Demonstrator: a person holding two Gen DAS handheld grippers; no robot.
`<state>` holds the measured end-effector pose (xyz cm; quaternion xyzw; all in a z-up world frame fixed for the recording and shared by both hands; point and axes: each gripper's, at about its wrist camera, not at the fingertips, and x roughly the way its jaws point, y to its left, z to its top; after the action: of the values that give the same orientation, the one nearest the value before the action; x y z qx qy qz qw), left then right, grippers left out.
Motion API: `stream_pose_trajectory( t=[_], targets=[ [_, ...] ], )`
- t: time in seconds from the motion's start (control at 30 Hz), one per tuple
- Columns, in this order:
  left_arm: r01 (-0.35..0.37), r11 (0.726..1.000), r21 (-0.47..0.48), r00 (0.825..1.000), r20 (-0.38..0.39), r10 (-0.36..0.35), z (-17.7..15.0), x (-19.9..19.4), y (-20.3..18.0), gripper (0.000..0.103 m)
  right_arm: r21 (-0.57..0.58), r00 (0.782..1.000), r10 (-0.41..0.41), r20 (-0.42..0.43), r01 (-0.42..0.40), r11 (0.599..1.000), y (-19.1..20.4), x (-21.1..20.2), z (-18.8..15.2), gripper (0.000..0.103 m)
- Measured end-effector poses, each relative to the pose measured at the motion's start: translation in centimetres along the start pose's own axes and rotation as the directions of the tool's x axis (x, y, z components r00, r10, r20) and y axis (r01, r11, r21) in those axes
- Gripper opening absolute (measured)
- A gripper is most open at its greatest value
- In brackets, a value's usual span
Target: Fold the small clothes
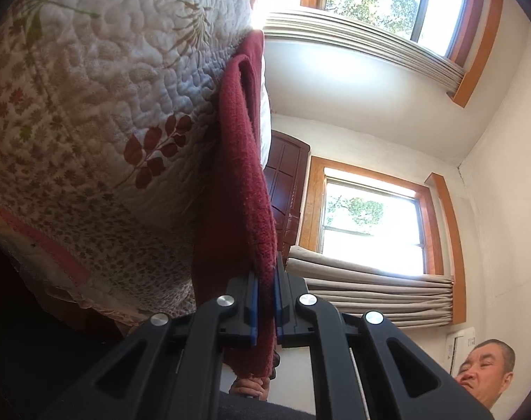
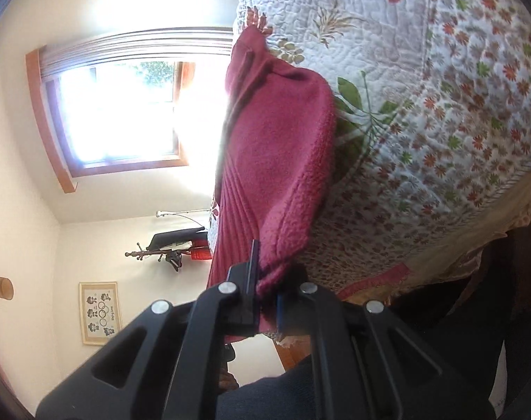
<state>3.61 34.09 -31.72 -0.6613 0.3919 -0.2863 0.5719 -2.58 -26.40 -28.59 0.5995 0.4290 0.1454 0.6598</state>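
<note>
Gripping the red cloth (image 1: 240,182), both the left gripper (image 1: 264,287) and right gripper (image 2: 267,280) clench shallow edges above the quilt (image 1: 100,105); either could slip.

Each wrist view is rolled sideways, looking along its fingers at close range. Both share the red cloth (image 1: 240,175) (image 2: 279,161) at frame centre and the quilt (image 1: 90,105) (image 2: 440,122).

Floral quilt (image 1: 100,112), windows (image 1: 370,224) (curtained), framed picture (image 2: 99,313).
</note>
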Motion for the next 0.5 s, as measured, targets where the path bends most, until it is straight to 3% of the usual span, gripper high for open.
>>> stream_pose_trajectory(
  t=[0.27, 0.5],
  targets=[
    [0.071, 0.997, 0.006, 0.997, 0.021, -0.072, 1.7, 1.2, -3.0, 0.006, -0.064, 1.000, -0.005, 0.029, 0.007, 0.998, 4.6, -0.3, 2.3, 0.005],
    [0.121, 0.991, -0.060, 0.992, 0.038, -0.119, 5.2, 3.4, -5.5, 0.006, -0.121, 0.998, -0.016, 0.065, 0.024, 0.992, 9.5, 1.4, 5.9, 0.005]
  ],
)
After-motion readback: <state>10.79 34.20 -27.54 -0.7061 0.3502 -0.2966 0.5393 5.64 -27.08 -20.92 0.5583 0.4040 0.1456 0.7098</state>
